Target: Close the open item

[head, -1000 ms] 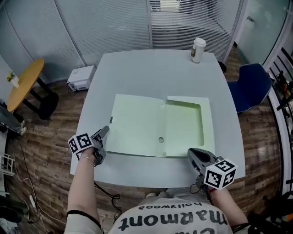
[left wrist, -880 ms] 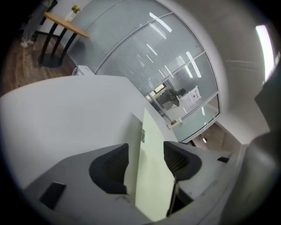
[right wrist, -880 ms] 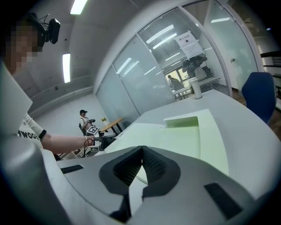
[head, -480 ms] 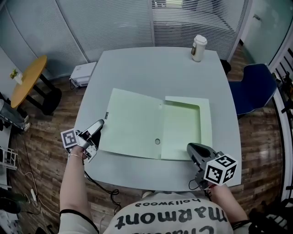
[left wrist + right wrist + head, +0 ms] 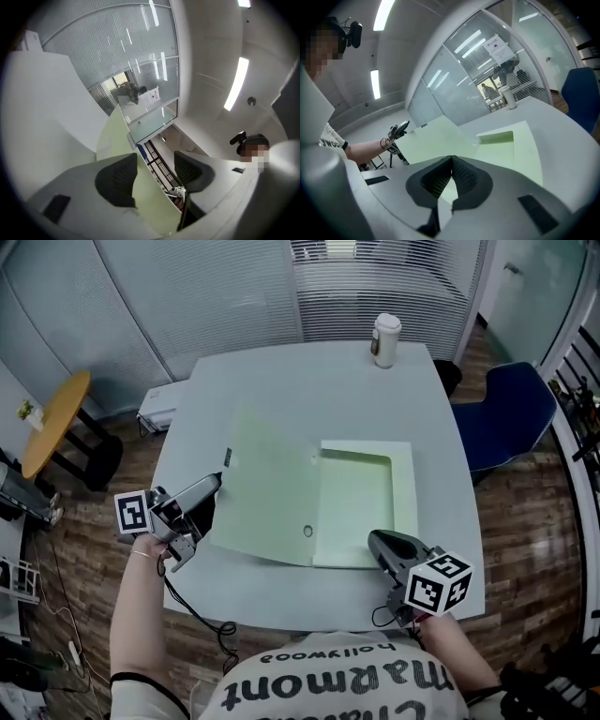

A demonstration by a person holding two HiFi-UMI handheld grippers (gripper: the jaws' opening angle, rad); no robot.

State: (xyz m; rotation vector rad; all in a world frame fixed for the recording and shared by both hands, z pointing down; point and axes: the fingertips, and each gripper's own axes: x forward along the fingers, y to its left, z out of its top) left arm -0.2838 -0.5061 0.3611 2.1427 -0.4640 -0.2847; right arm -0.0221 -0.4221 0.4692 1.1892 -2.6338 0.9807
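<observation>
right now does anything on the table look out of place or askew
Only the folder: its left cover tilts up off the table, edge between the open fingers of the left gripper. The cup stands upright; nothing spilled.

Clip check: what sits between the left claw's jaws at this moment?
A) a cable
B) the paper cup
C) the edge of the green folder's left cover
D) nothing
C: in the left gripper view the folder cover runs edge-on between the jaws of the left claw, which stand apart.
</observation>
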